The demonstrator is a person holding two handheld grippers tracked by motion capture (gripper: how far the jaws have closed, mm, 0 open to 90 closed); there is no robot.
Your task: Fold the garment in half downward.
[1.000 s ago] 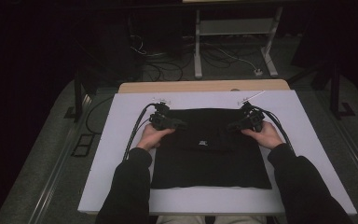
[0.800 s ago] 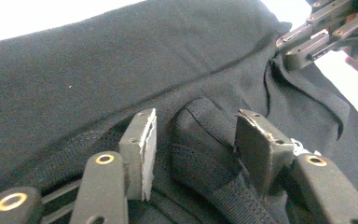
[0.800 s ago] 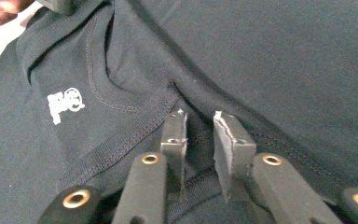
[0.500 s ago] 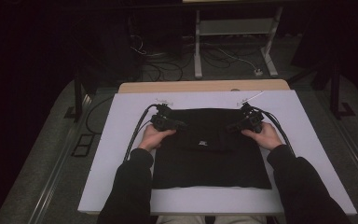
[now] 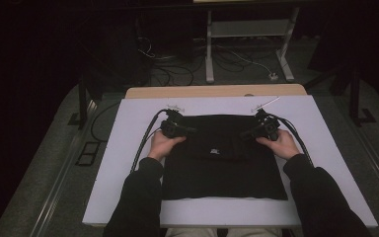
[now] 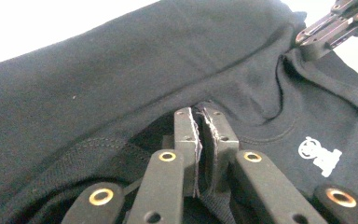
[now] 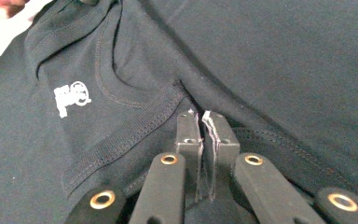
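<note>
Closed further since the earlier frames: both pairs of jaws, each now pinching cloth, hands unmoved. Spread flat on white table [image 5: 128, 148]: black shirt [image 5: 222, 163], small white logo [image 5: 216, 151] near its folded top. Clamped narrow on a fold at shirt's upper left: left gripper [image 6: 199, 128]. Clamped likewise on ribbed hem at upper right: right gripper [image 7: 201, 126].

Black garment [image 5: 222, 163]: fabric pinched between each gripper's jaws hidden by the pads; white logo [image 6: 319, 155] too small to read. Left gripper [image 6: 199, 116]: body cut off at bottom edge. Right gripper [image 7: 200, 116]: likewise. Person: torso cut off below; forearms hidden in dark sleeves [image 5: 138, 202].
</note>
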